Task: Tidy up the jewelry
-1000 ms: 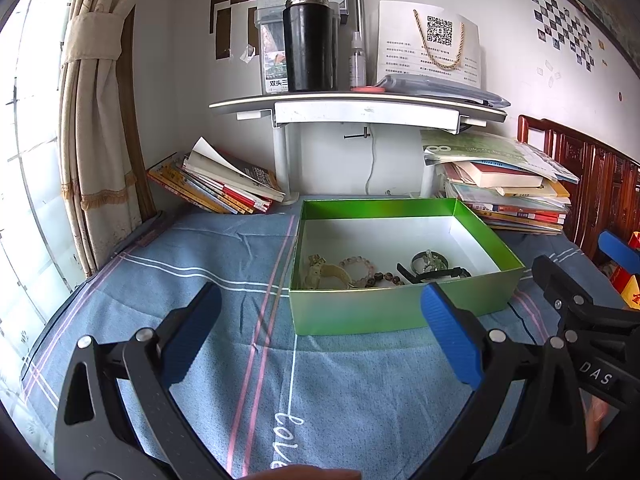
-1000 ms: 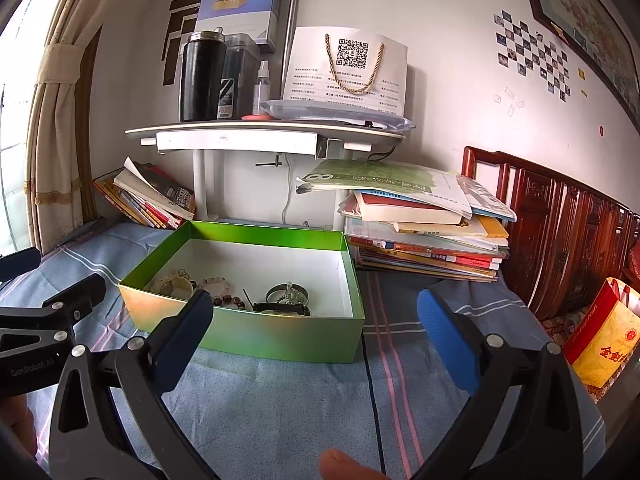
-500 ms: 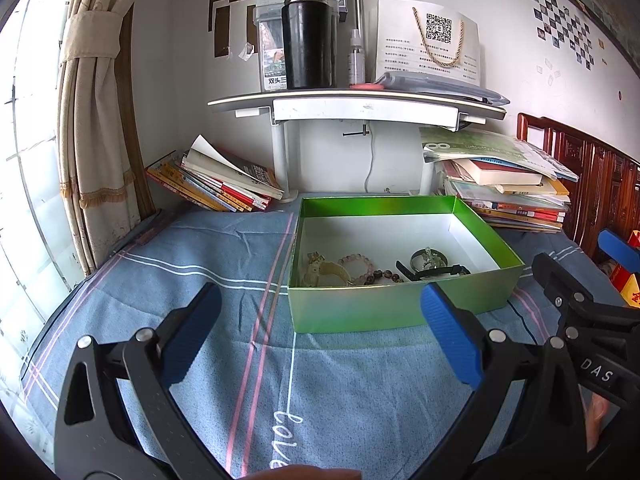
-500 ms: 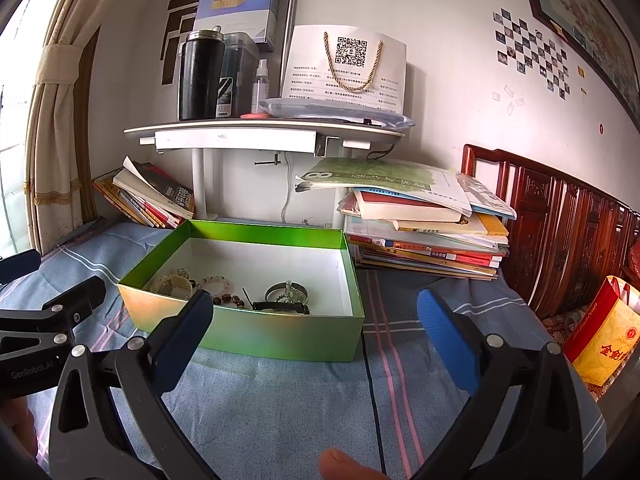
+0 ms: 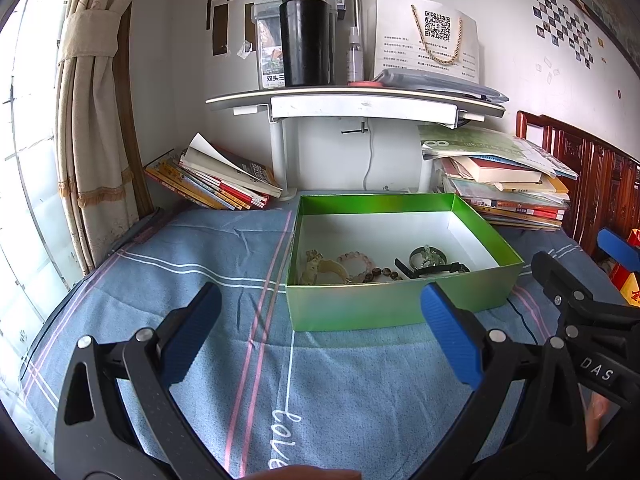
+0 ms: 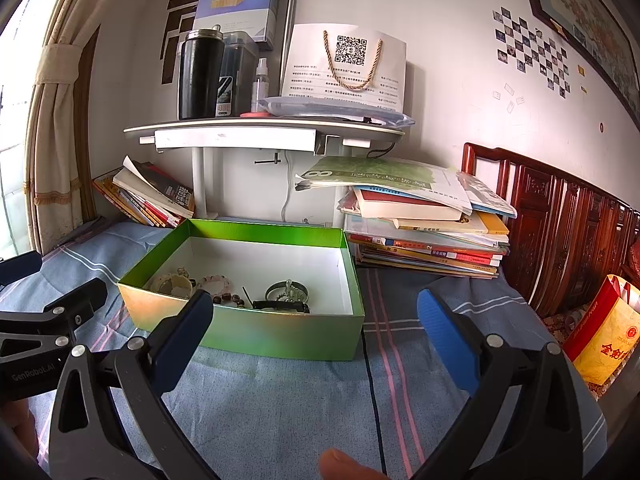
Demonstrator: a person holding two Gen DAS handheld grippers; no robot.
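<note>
A green box (image 5: 400,308) (image 6: 256,332) with a white inside stands on the blue cloth. In it lie a cream carved piece (image 5: 320,270), a pink bead bracelet (image 5: 354,260) (image 6: 216,282), dark beads (image 5: 384,273), a green bangle (image 5: 426,256) (image 6: 286,290) and a black strap (image 5: 436,269). My left gripper (image 5: 320,320) is open and empty, in front of the box. My right gripper (image 6: 314,320) is open and empty, in front of the box's right part.
Book stacks lie behind the box at the left (image 5: 216,184) and right (image 6: 428,232). A white shelf (image 5: 360,104) above holds a black flask (image 5: 306,40) and a paper bag (image 6: 344,68). A wooden headboard (image 6: 560,232) and a red-yellow bag (image 6: 604,340) are at the right.
Both grippers have drawn back a little from the box. Both stay open and empty. The jewelry has not moved.
</note>
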